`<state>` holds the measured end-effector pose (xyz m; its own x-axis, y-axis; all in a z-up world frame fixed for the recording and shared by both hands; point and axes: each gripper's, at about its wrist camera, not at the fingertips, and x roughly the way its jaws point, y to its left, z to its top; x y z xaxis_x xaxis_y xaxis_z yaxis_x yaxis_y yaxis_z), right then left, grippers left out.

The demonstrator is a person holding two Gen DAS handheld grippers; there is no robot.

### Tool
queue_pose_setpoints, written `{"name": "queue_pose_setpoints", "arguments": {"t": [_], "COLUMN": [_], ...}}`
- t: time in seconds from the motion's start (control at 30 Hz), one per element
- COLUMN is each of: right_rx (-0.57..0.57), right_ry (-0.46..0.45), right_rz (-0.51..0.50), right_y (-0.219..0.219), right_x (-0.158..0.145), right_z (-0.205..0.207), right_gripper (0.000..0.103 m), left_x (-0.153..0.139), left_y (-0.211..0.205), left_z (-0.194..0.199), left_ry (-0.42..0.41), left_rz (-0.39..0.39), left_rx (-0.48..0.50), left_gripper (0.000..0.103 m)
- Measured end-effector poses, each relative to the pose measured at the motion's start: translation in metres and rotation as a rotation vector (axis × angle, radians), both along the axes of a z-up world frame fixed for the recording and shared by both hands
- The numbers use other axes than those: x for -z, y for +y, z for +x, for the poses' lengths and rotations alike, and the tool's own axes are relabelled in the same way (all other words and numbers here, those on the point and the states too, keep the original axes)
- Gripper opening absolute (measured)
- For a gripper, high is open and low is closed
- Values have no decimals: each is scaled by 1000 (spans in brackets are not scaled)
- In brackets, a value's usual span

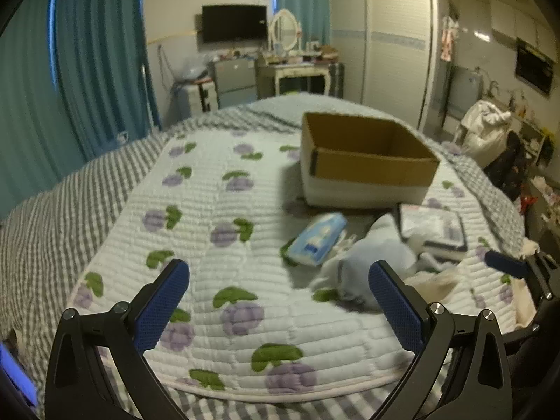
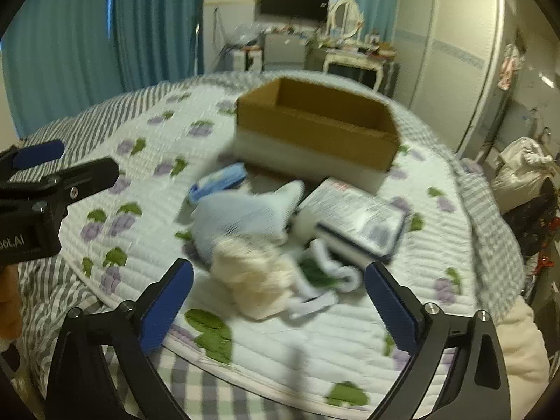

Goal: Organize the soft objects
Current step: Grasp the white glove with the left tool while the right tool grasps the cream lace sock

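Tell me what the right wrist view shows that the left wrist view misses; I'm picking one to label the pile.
Only the right wrist view shows the cream fluffy item clearly, lying nearest the open right gripper, with a white cord curled beside it. Only the left wrist view shows the open left gripper from behind, over bare quilt. Both share the cardboard box with nothing visible inside, the blue pack, the pale blue soft toy and the flat packet.

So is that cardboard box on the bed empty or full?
Apparently empty: the cardboard box stands open-topped, only bare brown inner walls showing; its floor is hidden.
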<state>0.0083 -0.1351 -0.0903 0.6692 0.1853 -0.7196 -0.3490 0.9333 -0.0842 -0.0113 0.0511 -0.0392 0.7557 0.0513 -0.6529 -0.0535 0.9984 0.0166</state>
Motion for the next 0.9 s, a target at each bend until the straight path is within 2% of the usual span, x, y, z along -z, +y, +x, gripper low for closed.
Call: {"name": "queue_pose_setpoints", "arguments": {"t": [0.07, 0.17, 0.2, 0.27, 0.3, 0.33, 0.43, 0.57, 0.73, 0.83, 0.9], "right_rx": [-11, -19, -21, -22, -19, -19, -35, -33, 15, 45, 56], "right_ry": [15, 46, 60, 87, 94, 94, 77, 22, -49, -57, -48], "right_rz": [-12, -33, -33, -20, -13, 3, 45, 103, 146, 149, 159], "right_y": [7, 15, 16, 15, 13, 10, 1, -16, -45, -60, -69], "right_x": [9, 23, 26, 32, 33, 32, 20, -8, -42, -48, -45], "right_z": [3, 10, 13, 17, 18, 18, 17, 19, 27, 36, 42], "right_gripper": [95, 83, 75, 53, 36, 27, 21, 21, 21, 21, 21], "left_x": [6, 13, 14, 16, 17, 18, 19, 19, 26, 35, 43], "left_y": [4, 5, 5, 3, 2, 1, -5, -21, -47, -62, -70], "left_z": [4, 8, 9, 11, 11, 13, 15, 21, 41, 54, 61], "left_ry": [19, 33, 36, 42, 44, 44, 44, 53, 105, 139, 167], "left_rz": [-2, -5, -7, -11, -13, -14, -15, -20, -43, -30, -33], "left_rx": [-5, 3, 6, 15, 21, 25, 47, 95, 154, 173, 188], "left_gripper": [103, 103, 103, 103, 103, 103, 103, 103, 103, 103, 99]}}
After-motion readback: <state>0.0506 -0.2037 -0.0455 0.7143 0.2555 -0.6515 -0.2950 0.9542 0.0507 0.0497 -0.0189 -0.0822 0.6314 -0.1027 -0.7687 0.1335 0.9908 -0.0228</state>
